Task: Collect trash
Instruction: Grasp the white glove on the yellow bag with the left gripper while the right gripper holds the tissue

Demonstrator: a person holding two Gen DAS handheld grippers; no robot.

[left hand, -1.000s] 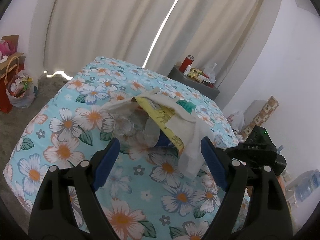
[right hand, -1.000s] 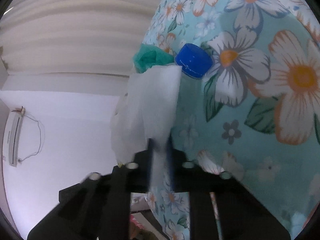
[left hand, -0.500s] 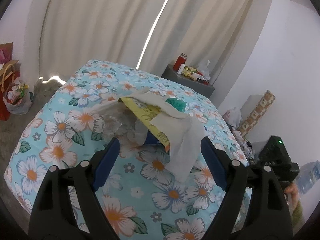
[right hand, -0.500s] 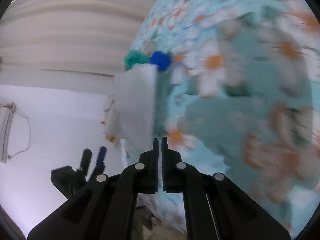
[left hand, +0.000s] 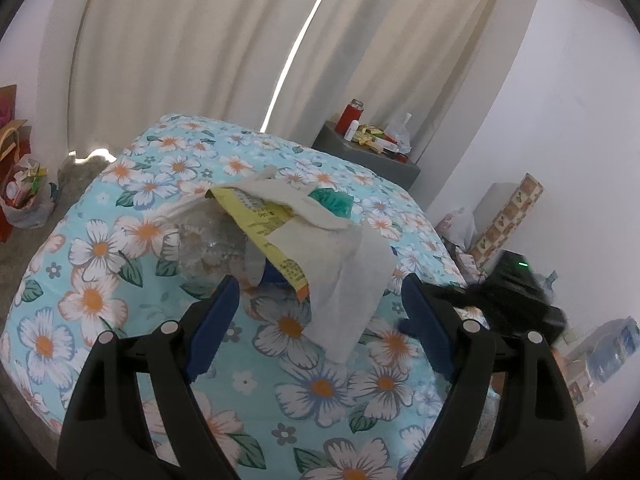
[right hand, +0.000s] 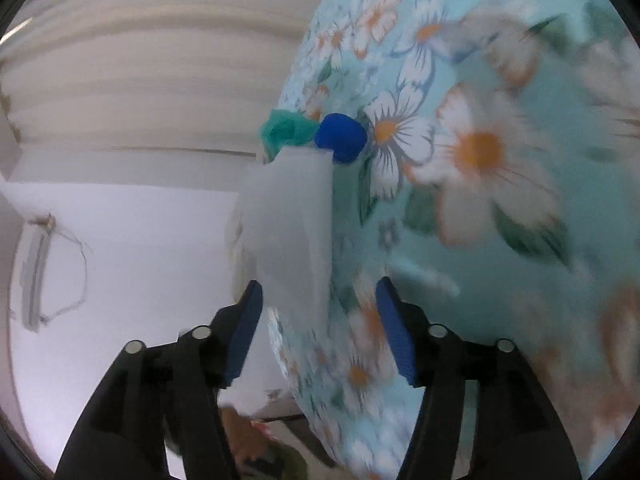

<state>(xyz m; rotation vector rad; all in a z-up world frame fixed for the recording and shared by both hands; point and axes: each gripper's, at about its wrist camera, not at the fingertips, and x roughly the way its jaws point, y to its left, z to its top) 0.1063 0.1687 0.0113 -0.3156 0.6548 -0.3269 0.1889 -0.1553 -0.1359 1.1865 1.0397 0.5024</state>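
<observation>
A pile of trash lies on a bed (left hand: 120, 264) covered in a light-blue sheet printed with white and orange flowers. The pile includes a crumpled clear plastic bottle (left hand: 208, 244), a yellow printed wrapper (left hand: 268, 228), a green crumpled scrap (left hand: 334, 200) and a white tissue (left hand: 348, 280) draped over the near side, its lower edge reaching down onto the sheet.

The left tongs (left hand: 320, 320) hover just short of the pile with both blue pads spread wide and nothing between them; the tissue's lower edge lies ahead in the gap between the 2 pads.

The right tongs (right hand: 320, 320) view the same pile from the side, with the camera rolled so the bed stands nearly upright in the picture. Their jaws have just been opening and now stand apart, with the tissue (right hand: 292, 232) hanging in the gap close to 1 pad; the blurred picture shows no pad pressing on it. A blue bottle cap (right hand: 342, 138) and the green scrap (right hand: 284, 130) sit just beyond the tissue.

Behind the bed, cream curtains (left hand: 192, 48) hang closed, and a dark counter (left hand: 360, 152) carries a red jar (left hand: 352, 116) and small packets.
</observation>
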